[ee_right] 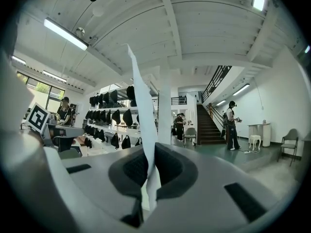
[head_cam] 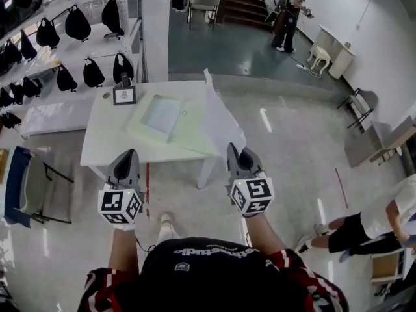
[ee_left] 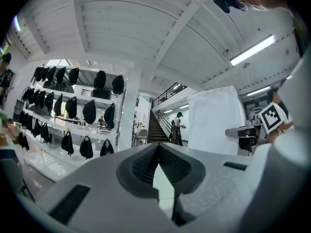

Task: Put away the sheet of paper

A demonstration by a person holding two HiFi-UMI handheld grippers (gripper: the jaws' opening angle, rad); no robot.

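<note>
Sheet of paper (head_cam: 221,119) stands upright in the air, its lower edge pinched between the tightly closed jaws of the right claw (head_cam: 235,149). It rises white and slightly curled near the right end of the white table (head_cam: 104,142). The left claw (head_cam: 130,153) is held level beside the right one; its jaws meet at the tips with nothing between them, and it touches neither the paper nor the table.
</note>
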